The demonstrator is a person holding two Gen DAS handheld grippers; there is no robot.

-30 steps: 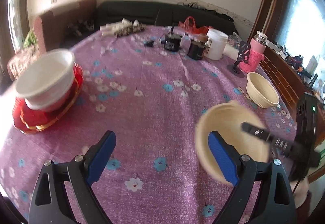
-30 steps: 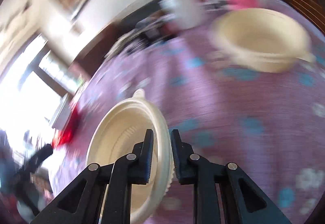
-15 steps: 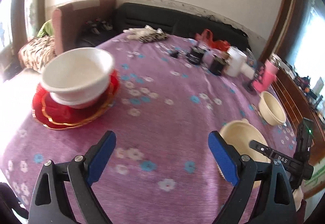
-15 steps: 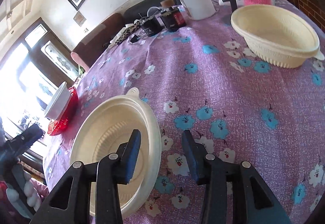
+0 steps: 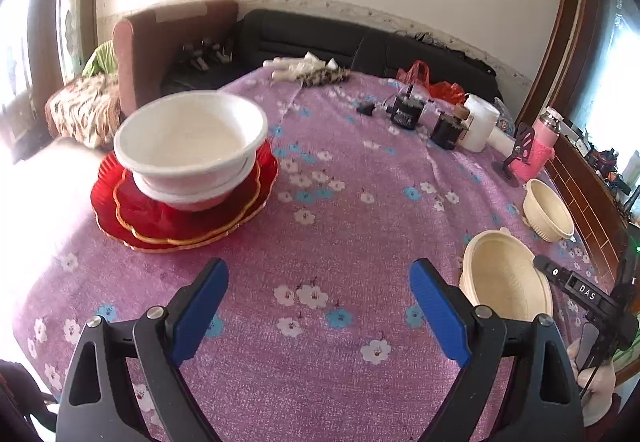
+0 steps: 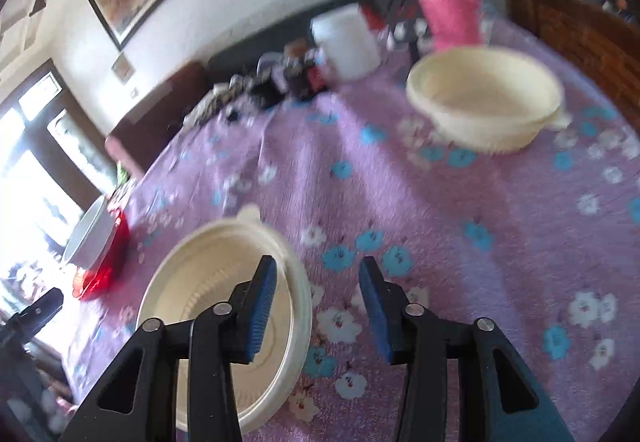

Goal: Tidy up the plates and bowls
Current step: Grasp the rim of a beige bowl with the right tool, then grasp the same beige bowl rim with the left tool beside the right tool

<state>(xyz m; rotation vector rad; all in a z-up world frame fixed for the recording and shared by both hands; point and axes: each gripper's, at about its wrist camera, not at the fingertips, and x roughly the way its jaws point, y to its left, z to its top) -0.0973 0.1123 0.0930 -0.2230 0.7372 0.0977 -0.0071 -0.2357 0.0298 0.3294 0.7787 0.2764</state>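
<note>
Both tongs stand apart over the purple flowered tabletop (image 5: 340,226), holding nothing.

The right tongs (image 6: 316,306) straddle the rim of a cream bowl (image 6: 208,302) resting on the cloth (one pad inside it, one outside, neither visibly touching); a second cream bowl (image 6: 486,101) sits farther back. The left tongs (image 5: 318,308) face stacked white bowls (image 5: 192,145) on red plates (image 5: 180,217).
</note>
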